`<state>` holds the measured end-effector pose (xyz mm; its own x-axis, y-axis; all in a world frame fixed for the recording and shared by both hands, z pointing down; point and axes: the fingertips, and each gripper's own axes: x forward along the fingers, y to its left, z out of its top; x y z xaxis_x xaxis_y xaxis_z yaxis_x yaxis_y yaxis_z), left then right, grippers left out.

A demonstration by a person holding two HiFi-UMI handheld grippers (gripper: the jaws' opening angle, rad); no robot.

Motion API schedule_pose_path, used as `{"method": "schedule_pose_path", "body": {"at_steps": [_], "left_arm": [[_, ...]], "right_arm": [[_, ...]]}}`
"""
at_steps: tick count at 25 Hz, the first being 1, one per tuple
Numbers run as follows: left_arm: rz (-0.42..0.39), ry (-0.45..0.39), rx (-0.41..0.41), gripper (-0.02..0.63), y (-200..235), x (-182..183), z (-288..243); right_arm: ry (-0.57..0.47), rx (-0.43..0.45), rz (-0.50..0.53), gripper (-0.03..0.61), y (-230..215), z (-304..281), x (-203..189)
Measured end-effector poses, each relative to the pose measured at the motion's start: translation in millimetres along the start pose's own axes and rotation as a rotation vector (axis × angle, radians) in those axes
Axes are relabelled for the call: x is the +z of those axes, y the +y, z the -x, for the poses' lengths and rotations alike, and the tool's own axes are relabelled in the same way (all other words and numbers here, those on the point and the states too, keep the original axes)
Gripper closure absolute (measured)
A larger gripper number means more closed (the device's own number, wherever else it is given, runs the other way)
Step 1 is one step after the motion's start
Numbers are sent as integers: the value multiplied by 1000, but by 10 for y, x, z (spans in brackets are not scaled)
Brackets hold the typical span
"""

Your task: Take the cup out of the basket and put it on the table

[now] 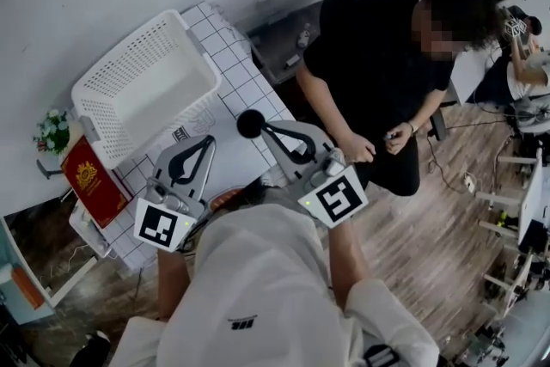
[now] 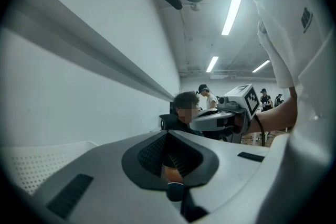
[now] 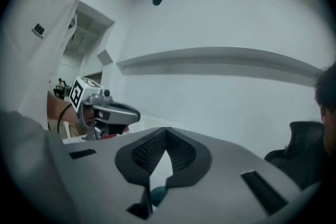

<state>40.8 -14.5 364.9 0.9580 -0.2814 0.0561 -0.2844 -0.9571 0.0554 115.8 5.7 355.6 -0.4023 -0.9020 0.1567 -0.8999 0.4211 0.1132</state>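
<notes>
Where the desk (image 1: 225, 43) carries a white basket (image 1: 125, 47) at its far left, two tools hang raised over the near edge. The left hand-held gripper (image 1: 209, 139) and the right hand-held gripper (image 1: 264, 127) each have their jaws closed on nothing. A dark round cup (image 1: 249, 124) stands on the desk, outside the basket to its right, just beside the right tips.

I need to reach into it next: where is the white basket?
Head view, upper left: the white basket sits on the tiled table, just beyond the left tongs, a red booklet beside it.
</notes>
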Motion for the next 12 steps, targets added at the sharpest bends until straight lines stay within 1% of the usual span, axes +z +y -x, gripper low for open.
{"method": "schedule_pose_path", "body": {"at_steps": [1, 3, 8, 12], "left_arm": [[3, -7, 8, 603, -27, 25, 14], [9, -19, 29, 603, -81, 64, 35], [5, -23, 70, 603, -249, 114, 67], [-8, -21, 86, 603, -349, 157, 76]], "right_arm": [[-62, 1, -55, 566, 2, 28, 77], [-114, 27, -99, 566, 24, 101, 133], [-158, 77, -128, 566, 94, 325, 202], [-166, 105, -124, 566, 133, 437, 218]]}}
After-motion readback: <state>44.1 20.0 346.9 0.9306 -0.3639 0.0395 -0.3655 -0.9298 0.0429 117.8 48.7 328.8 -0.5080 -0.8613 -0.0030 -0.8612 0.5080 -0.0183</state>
